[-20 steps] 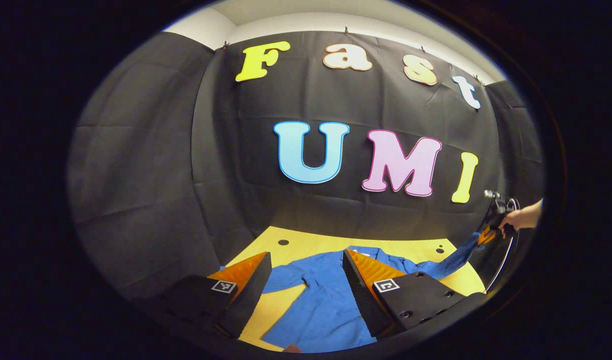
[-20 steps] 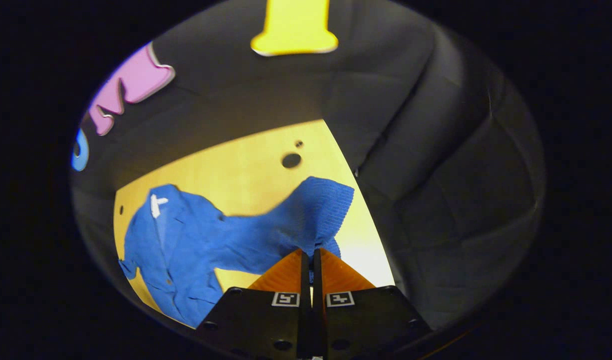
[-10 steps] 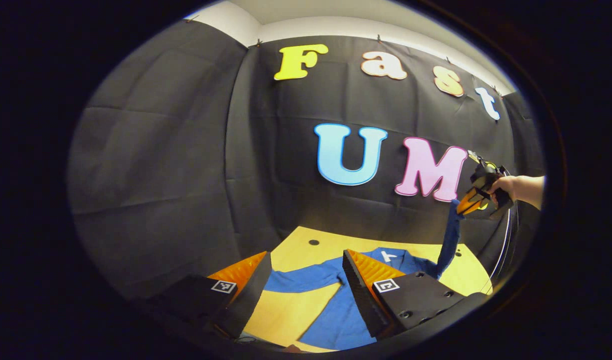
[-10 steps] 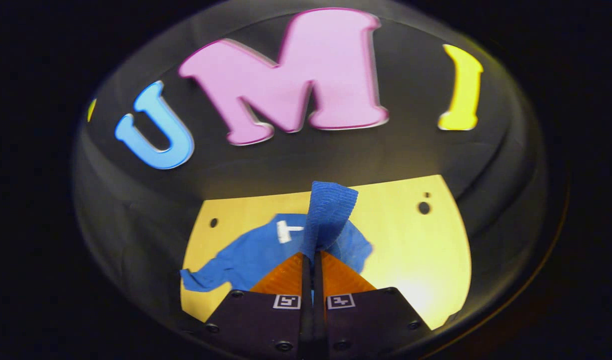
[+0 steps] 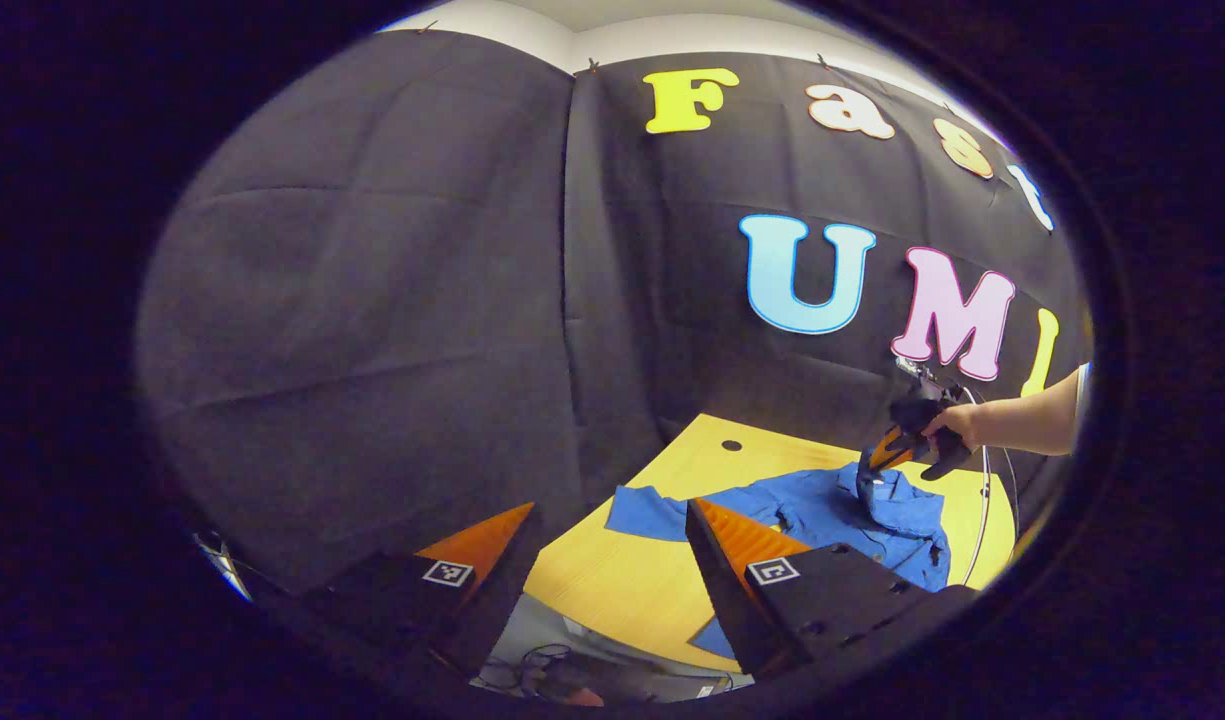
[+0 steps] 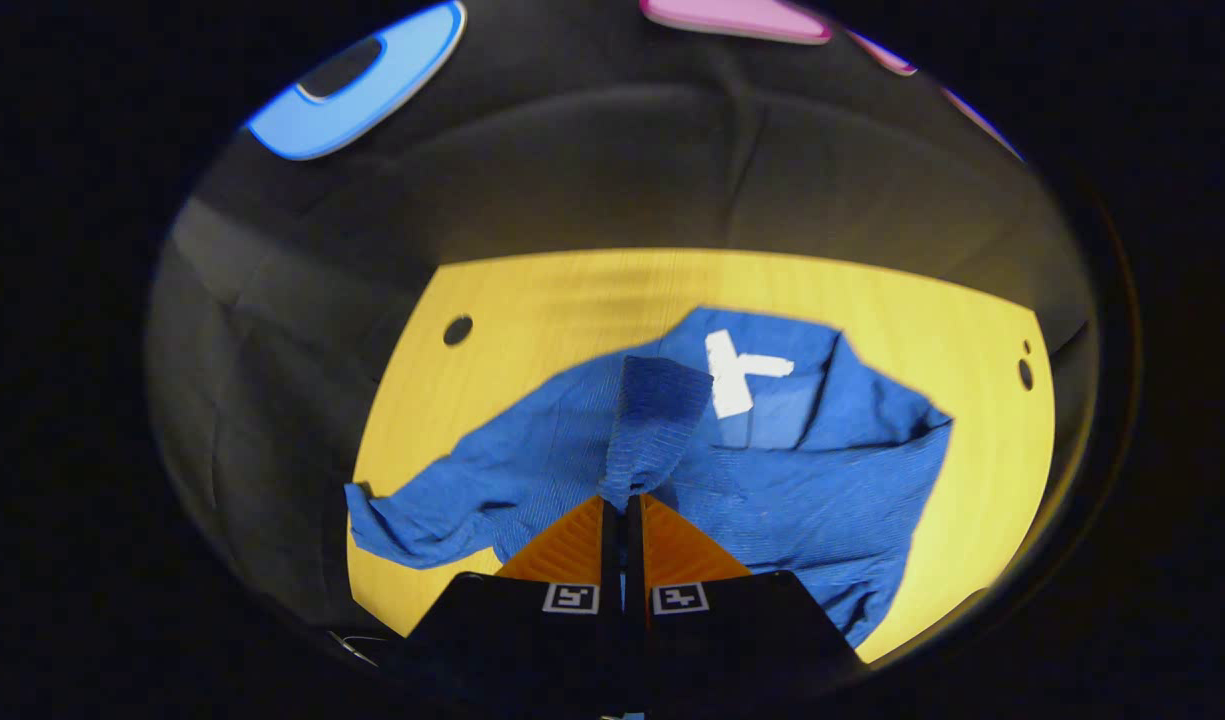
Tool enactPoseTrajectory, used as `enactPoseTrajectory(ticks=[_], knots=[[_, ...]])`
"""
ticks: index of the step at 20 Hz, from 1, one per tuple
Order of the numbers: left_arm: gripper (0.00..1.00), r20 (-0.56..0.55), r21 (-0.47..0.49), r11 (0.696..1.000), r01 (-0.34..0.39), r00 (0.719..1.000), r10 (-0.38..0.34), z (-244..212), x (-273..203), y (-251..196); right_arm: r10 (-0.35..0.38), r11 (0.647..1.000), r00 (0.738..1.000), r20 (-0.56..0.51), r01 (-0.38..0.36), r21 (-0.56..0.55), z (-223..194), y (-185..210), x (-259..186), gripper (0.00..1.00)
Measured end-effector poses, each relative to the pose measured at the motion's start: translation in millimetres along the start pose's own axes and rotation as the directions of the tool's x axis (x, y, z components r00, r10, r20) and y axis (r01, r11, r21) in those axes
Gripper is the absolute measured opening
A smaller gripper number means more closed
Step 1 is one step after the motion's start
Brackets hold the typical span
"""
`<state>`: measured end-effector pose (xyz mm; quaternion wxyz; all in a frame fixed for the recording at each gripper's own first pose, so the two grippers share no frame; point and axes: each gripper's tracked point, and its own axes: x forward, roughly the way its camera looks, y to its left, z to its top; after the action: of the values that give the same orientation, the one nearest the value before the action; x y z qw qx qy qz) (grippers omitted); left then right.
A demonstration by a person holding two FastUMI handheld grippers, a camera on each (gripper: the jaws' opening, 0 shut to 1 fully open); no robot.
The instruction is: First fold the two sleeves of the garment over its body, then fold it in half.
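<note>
Yellow wooden tabletop (image 6: 532,290) met black cloth wall (image 5: 372,300) at 12 o'clock. Blue shirt (image 6: 822,480) lay centred. Right gripper (image 6: 623,505) pinched its sleeve cuff (image 6: 657,410) over the body. Left gripper (image 5: 612,520) gaped wide, empty; shirt hem was cut off.

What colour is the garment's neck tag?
White, on the blue garment; the neck tag shows best in the right gripper view.

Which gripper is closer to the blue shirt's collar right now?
Right. The right gripper, pinching a sleeve, hangs just before the collar; the left gripper sits open, back past the table's near edge.
</note>
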<state>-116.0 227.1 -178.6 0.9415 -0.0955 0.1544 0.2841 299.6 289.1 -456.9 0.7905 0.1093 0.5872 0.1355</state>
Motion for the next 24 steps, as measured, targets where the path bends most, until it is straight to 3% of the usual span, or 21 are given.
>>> enactPoseTrajectory(ticks=[4,5,6,7,8,11,15,19,24], knots=[[0.82,-0.045,-0.002,0.998,-0.067,0.997,0.067,-14,-8,14,0.103,0.994,0.993,-0.05,-0.1,0.052,-18,37,44,0.05],[0.82,-0.047,-0.006,0.997,-0.071,0.996,0.07,-15,-8,13,0.127,0.99,0.99,-0.063,-0.122,0.065,-20,45,50,0.09],[0.82,-0.052,-0.015,0.997,-0.07,0.996,0.069,-15,-5,11,0.159,0.985,0.985,-0.073,-0.153,0.078,-23,53,54,0.02],[0.82,-0.06,-0.028,0.998,-0.062,0.996,0.06,-16,-2,7,0.193,0.977,0.977,-0.086,-0.183,0.107,-27,64,51,0.28],[0.82,-0.066,-0.042,0.998,-0.045,0.997,0.042,-19,1,-1,0.219,0.968,0.97,-0.101,-0.204,0.146,-32,72,50,0.28],[0.82,-0.092,-0.055,0.998,0.006,0.996,-0.011,-35,29,-25,0.26,0.948,0.956,-0.136,-0.226,0.223,-41,88,40,0.77],[0.83,-0.281,-0.109,0.992,0.063,0.955,-0.091,-71,65,-48,0.309,0.941,0.946,-0.097,-0.29,0.177,-27,85,7,0.74],[0.85,-0.331,-0.177,0.979,0.102,0.931,-0.157,-65,111,-60,0.329,0.94,0.943,-0.052,-0.321,0.113,-15,57,-51,0.74],[0.84,-0.402,-0.116,0.986,0.122,0.902,-0.159,-54,178,-55,0.323,0.946,0.946,0.022,-0.322,-0.049,-18,-9,-144,0.74]])
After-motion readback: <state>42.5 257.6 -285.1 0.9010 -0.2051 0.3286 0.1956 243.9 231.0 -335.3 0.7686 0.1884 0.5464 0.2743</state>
